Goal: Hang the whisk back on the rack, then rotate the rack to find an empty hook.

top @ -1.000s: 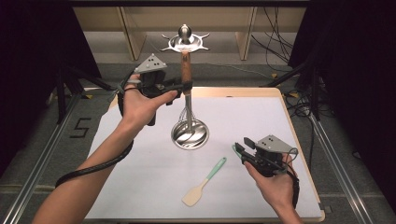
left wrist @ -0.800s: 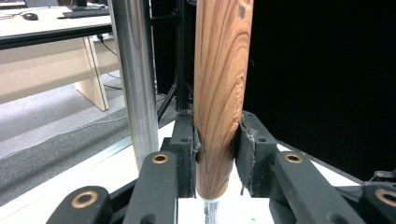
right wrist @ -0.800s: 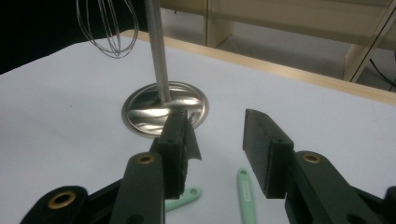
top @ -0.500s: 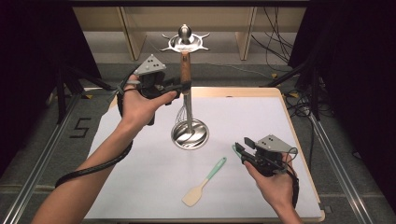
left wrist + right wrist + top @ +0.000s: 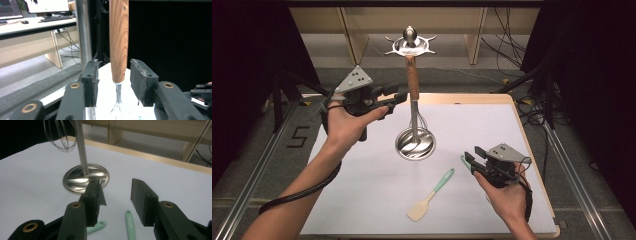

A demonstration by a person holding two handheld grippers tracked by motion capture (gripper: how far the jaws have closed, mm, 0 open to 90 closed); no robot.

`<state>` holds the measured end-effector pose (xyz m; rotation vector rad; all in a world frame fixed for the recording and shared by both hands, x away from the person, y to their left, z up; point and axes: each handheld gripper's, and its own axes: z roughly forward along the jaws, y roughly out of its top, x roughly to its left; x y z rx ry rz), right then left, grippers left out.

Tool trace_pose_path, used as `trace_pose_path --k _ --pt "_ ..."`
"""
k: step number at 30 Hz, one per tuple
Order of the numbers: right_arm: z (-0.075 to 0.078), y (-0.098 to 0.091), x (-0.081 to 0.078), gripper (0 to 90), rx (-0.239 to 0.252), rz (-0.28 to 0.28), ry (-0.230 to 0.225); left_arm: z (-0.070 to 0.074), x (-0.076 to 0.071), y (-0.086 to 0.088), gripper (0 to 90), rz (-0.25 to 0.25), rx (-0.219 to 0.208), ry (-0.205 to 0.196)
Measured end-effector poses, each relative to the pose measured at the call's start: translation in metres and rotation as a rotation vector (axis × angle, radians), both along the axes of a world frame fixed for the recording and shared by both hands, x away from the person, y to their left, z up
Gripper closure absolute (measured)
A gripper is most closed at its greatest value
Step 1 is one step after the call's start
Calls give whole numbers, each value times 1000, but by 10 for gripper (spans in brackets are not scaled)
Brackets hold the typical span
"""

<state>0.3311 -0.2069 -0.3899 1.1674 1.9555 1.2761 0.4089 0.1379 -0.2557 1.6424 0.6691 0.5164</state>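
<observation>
Whisk (image 5: 413, 95) hangs by its wooden handle from the top ring of the rack (image 5: 411, 45), wire loops down beside the rack's pole, above the round steel base, mid-desk (image 5: 362, 200). Left gripper (image 5: 394, 97) is raised at handle height, jaws apart; in the left gripper view the handle's lower end sits between them, touching neither pad. Right gripper (image 5: 471, 159) is low over the desk at the right, jaws apart and empty, near the green spatula (image 5: 430, 196) lying flat toward the front. Judged step: gripping the whisk handle to lift it off the rack. To do it well: centre the handle between the pads, close on wood rather than the thin metal neck below, keep the pole outside the jaws, then lift straight up to clear the hook before pulling away.
</observation>
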Motion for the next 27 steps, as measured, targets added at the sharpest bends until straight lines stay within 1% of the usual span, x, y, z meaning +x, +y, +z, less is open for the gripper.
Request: trace_pose_path --k 1,2,3,4,5,6,7,8,9,10,11,12,13,14,17,18,19,20,21,22,23,24,25,26,27 --pt "2 0 -2 600 -1 -17 31 2 -2 6 652 15 -15 -8" --pt "2 0 -2 600 -1 -17 31 2 -2 6 675 15 -15 -8" --pt "1 -2 0 603 -19 -6 10 3 -3 9 696 19 -25 -9" --pt "1 -2 0 603 -19 -6 10 4 -3 11 696 21 -40 -3" --pt "-1 0 -2 602 15 -37 11 4 -3 16 741 32 -45 1" --pt "1 -4 -1 601 -21 -15 18 4 -3 16 764 32 -45 1" --pt "1 -4 -1 601 -21 -15 18 4 -3 18 764 37 -48 -1" --pt "1 -5 -1 601 -29 -14 4 5 -3 19 785 43 -55 0" --pt "1 -3 -4 602 11 -34 45 5 -3 21 841 54 -59 4" --pt "1 -3 -4 602 11 -34 45 5 -3 22 841 66 -61 7" --pt "1 -3 -4 603 19 -39 33 6 -3 24 883 82 -75 3" --pt "1 -3 -4 603 19 -39 33 6 -3 24 891 82 -75 3" --pt "0 -2 -3 607 24 -49 16 8 -3 25 892 95 -85 -3" --pt "0 -3 -4 614 20 -46 16 8 -3 25 893 95 -85 -3" --pt "0 -3 -3 630 17 -46 18 13 -1 23 893 103 -95 -29" --pt "0 -4 -2 639 2 -42 4 15 1 23 893 102 -93 -58" --pt "1 -7 0 649 -34 -20 -4 17 2 23 893 108 -99 -69" --pt "1 -4 -2 661 1 -43 11 19 4 22 893 114 -107 -79" --pt "2 -3 -2 675 -3 -38 27 22 5 22 893 119 -116 -94" --pt "3 -3 -3 686 -9 -28 42 24 5 21 893 123 -121 -100" --pt "2 -2 -3 696 -1 -42 25 26 7 20 893 128 -126 -107" --pt "0 -3 -1 706 -20 -32 -3 28 8 19 893 130 -128 -114" --pt "-1 -4 -2 721 -41 -11 3 32 9 16 893 139 -141 -127" --pt "-1 -4 -2 721 -41 -11 3 32 9 16 893 139 -141 -127" --pt "-1 -4 -5 723 -40 -15 42 34 9 15 893 142 -141 -127"
